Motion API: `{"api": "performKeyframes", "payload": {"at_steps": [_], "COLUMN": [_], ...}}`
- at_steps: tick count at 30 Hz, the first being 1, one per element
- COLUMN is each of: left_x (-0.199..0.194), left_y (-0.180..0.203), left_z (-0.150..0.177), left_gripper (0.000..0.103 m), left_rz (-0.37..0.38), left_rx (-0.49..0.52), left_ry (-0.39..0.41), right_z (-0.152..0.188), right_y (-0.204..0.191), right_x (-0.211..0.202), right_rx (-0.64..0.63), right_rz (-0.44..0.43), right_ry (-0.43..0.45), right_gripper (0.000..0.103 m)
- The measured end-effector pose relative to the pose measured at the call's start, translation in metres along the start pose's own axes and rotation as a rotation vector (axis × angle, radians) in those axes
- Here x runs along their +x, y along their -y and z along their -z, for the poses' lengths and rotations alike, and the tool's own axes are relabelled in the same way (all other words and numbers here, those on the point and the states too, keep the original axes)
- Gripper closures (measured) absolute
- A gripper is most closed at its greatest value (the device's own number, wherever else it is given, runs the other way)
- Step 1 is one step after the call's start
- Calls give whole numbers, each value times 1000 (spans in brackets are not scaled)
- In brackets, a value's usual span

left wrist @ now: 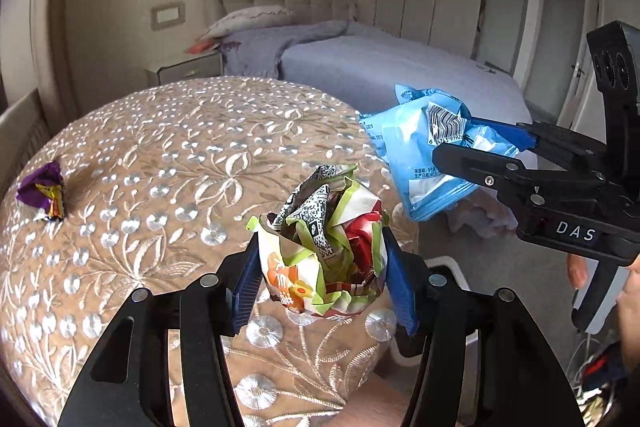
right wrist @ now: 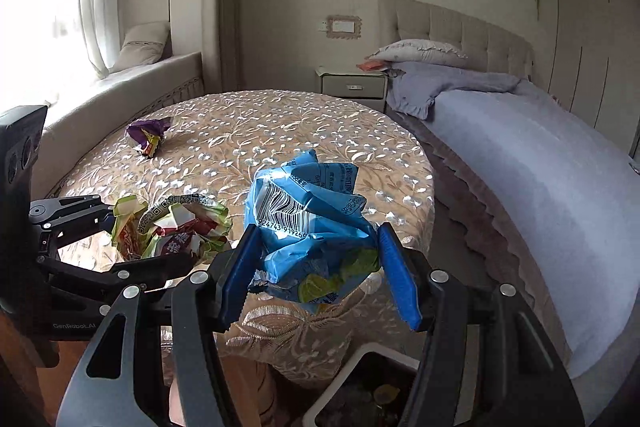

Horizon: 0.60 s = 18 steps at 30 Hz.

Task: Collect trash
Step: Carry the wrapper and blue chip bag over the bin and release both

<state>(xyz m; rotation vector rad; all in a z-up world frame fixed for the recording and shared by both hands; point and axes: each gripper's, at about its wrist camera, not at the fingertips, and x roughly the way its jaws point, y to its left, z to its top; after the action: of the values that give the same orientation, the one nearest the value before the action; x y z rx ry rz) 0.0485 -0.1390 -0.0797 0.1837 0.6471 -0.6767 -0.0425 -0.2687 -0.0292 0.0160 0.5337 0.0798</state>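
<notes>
A crumpled green-and-red paper wrapper (left wrist: pixel 324 247) is clenched in the left gripper (left wrist: pixel 320 279) fingers above the embroidered round worktop (left wrist: pixel 160 155). A crumpled blue plastic bag (right wrist: pixel 308 227) is gripped by the right gripper (right wrist: pixel 316 275), nearer the white bin (right wrist: pixel 360 379) below the worktop's edge. A purple wrapper (right wrist: pixel 147 137) is left on the worktop's far side.

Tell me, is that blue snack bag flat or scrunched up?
Scrunched up. The blue snack bag is creased into a ball, its barcode buckled, pinched between the right gripper's blue pads.
</notes>
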Motion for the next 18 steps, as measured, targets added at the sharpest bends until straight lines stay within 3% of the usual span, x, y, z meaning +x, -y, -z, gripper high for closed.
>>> {"api": "performKeyframes", "payload": {"at_steps": [9, 18], "left_x": [10, 46], "left_y": [35, 95], "left_z": [6, 18], "left_gripper": [48, 48], "left_rz": [45, 137], "left_rx": [65, 176], "left_ry": [-34, -117], "right_z": [38, 93], "right_y": [40, 87], "right_x": [-35, -39], "right_rx": [113, 242], "right_rz": [81, 142], "right_ry": [-4, -86], "right_gripper": [42, 42]}}
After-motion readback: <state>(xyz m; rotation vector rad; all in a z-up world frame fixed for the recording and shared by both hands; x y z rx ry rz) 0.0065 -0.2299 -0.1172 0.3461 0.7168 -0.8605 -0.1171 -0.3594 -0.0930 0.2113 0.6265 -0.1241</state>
